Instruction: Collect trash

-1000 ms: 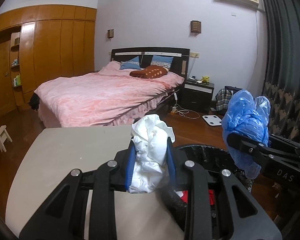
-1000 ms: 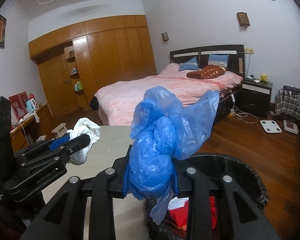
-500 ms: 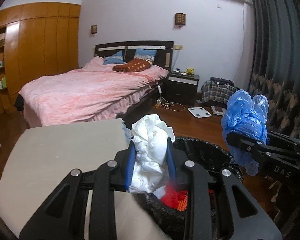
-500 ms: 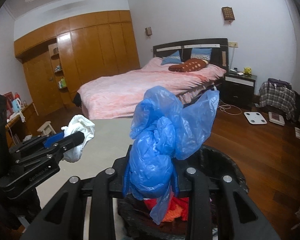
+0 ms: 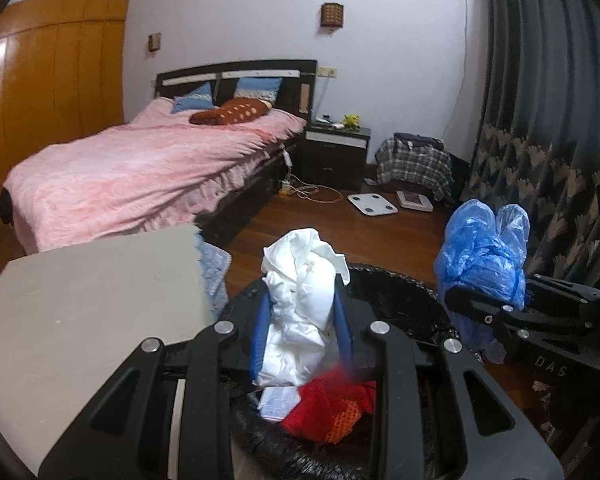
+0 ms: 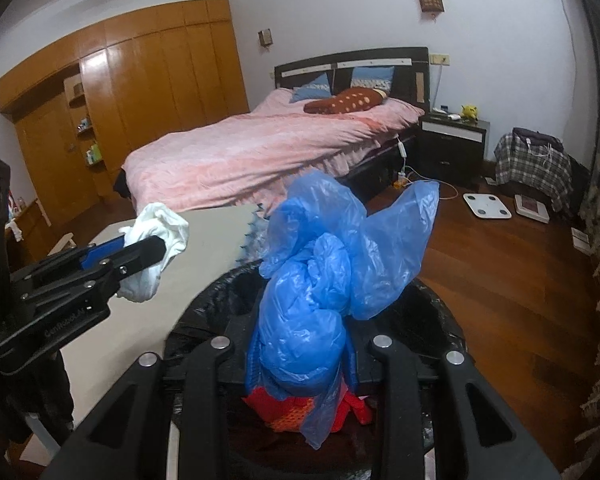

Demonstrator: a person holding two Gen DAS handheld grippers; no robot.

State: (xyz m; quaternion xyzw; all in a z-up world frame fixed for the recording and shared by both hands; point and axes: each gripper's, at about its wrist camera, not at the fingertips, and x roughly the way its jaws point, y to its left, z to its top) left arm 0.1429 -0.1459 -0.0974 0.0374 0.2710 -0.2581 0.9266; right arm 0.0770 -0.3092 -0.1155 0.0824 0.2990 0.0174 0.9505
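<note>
One pink-covered bed (image 5: 140,176) stands behind one grey tabletop (image 5: 92,304). One black-lined trash bin (image 6: 432,312) holds red trash (image 5: 332,404), perhaps netting. Above it, the left hand-held gripper (image 5: 302,320) clamps one white crumpled wad (image 5: 300,300); the right hand-held gripper (image 6: 300,356) clamps one blue plastic bag (image 6: 332,272).

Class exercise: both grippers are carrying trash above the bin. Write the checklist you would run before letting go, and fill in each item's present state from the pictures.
1. Left gripper clamped on the crumpled white paper wad: ok.
2. Right gripper clamped on the crumpled blue plastic bag: ok.
3. White wad above the opening of the round black-lined trash bin: ok.
4. Blue bag above the bin's opening: ok.
5. Room left above the red trash inside: ok.
6. Blue bag's loose tail clear of the gripper's fingers: cannot tell.
</note>
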